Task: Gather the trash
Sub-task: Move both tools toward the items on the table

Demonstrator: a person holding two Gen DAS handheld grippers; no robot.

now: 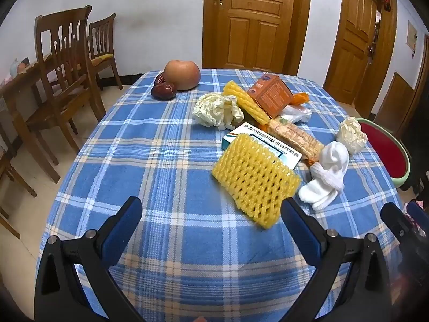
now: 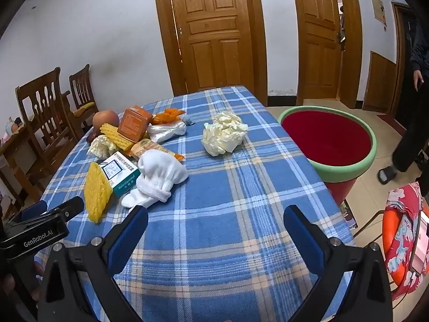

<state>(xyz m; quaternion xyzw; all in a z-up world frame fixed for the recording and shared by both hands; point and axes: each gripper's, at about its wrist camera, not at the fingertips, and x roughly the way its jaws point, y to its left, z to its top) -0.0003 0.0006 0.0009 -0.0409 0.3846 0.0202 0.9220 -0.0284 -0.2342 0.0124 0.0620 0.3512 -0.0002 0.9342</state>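
Observation:
Trash lies on the blue plaid tablecloth (image 1: 161,177): a yellow foam net (image 1: 254,179), a white-and-teal medicine box (image 1: 264,145), an orange box (image 1: 269,95), a second yellow foam net (image 1: 245,100), a snack wrapper (image 1: 295,136), two crumpled tissues (image 1: 217,110) (image 1: 351,134) and white socks (image 1: 327,177). My left gripper (image 1: 211,212) is open and empty, just short of the near foam net. My right gripper (image 2: 215,220) is open and empty over bare cloth, right of the socks (image 2: 158,179); a crumpled tissue (image 2: 222,134) lies ahead. A red bin with a green rim (image 2: 329,139) stands beside the table's right edge.
An apple (image 1: 182,73) and red dates (image 1: 163,90) sit at the table's far left. Wooden chairs (image 1: 64,80) stand left of the table. Wooden doors (image 2: 211,32) are behind. A person's legs (image 2: 407,123) stand at far right. A red patterned stool (image 2: 402,236) is near right.

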